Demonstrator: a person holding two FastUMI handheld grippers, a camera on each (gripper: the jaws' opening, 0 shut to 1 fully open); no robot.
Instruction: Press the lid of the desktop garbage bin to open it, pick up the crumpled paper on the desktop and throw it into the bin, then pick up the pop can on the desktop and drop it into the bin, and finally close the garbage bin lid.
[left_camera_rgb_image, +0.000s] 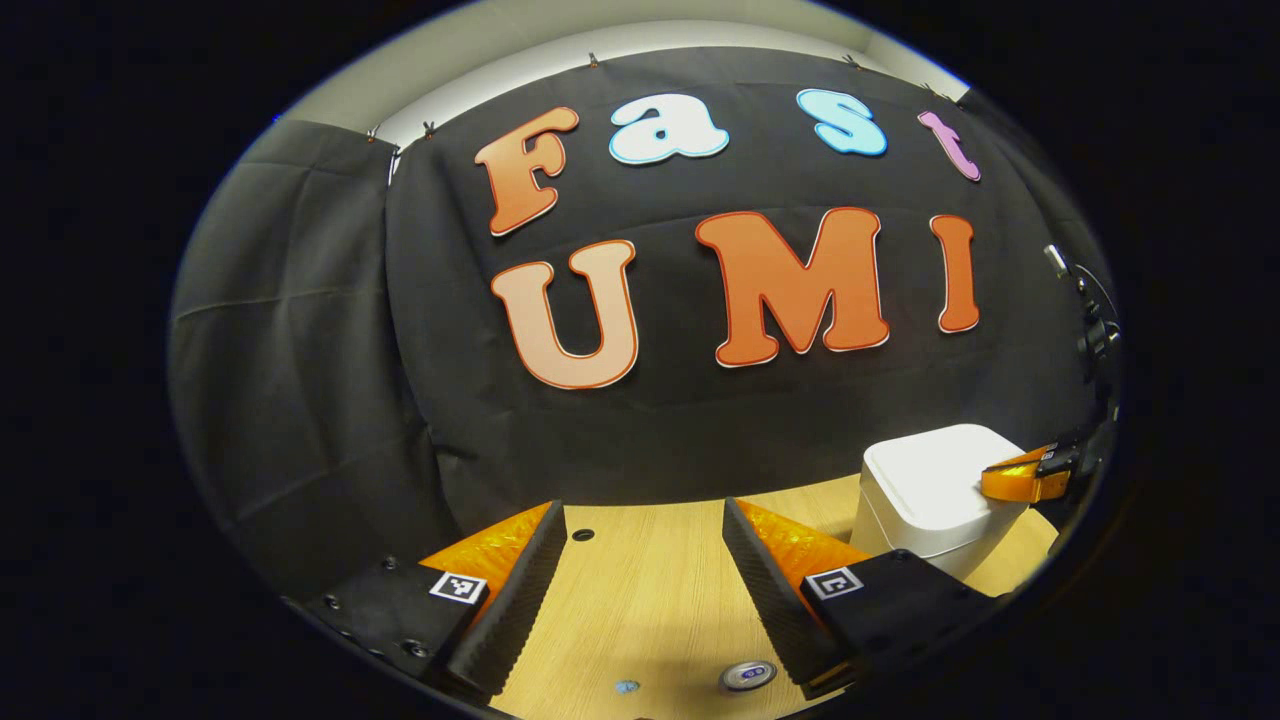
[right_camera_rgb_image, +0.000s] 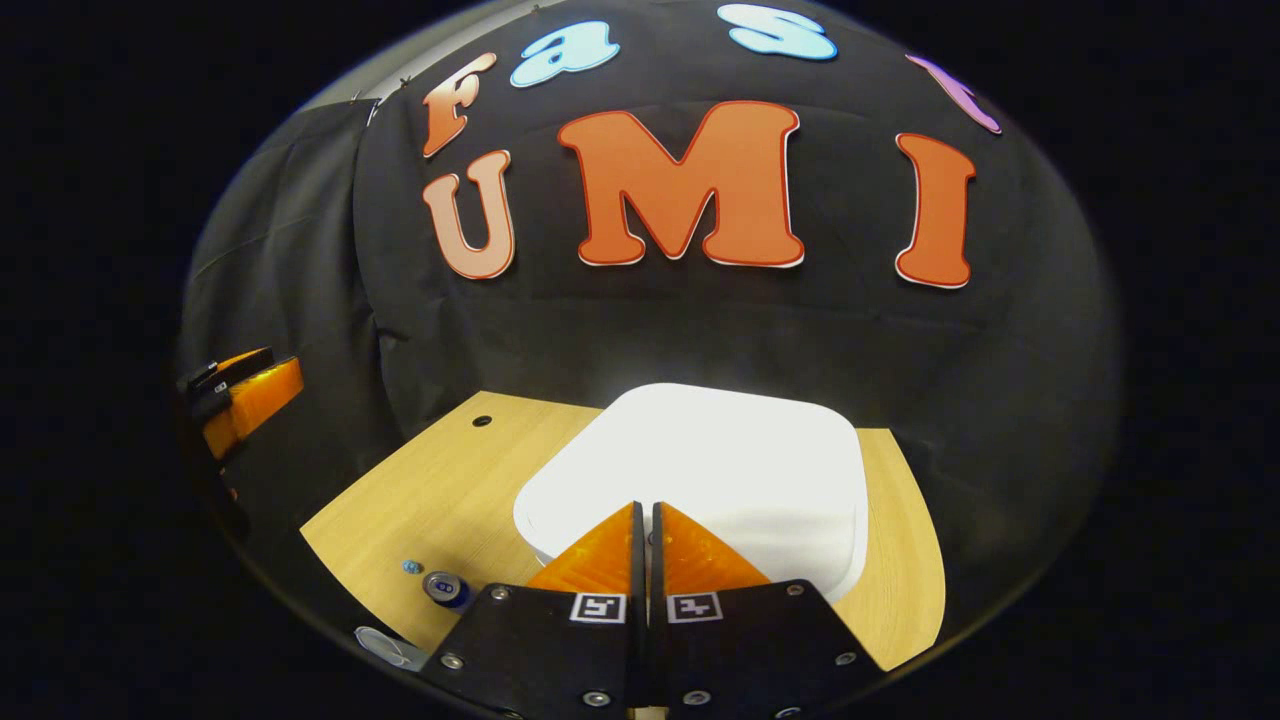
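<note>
The white garbage bin (right_camera_rgb_image: 700, 470) stands on the wooden table (right_camera_rgb_image: 440, 490) with its lid down. My right gripper (right_camera_rgb_image: 645, 510) is shut, with nothing between its fingers, and its tips hang over the near edge of the lid; I cannot tell whether they touch it. In the left gripper view the right gripper (left_camera_rgb_image: 1010, 480) reaches over the right side of the bin (left_camera_rgb_image: 930, 490). My left gripper (left_camera_rgb_image: 642, 505) is open above the table, left of the bin. The pop can (left_camera_rgb_image: 747, 677) stands upright below it, near its right finger. The can (right_camera_rgb_image: 446, 588) is left of the bin.
A small blue scrap (right_camera_rgb_image: 412, 567) lies beside the can. A pale flat thing (right_camera_rgb_image: 385, 645) lies at the table's near left edge; I cannot tell what it is. A round hole (right_camera_rgb_image: 481, 421) marks the far left of the table. Black cloth walls close the back and left.
</note>
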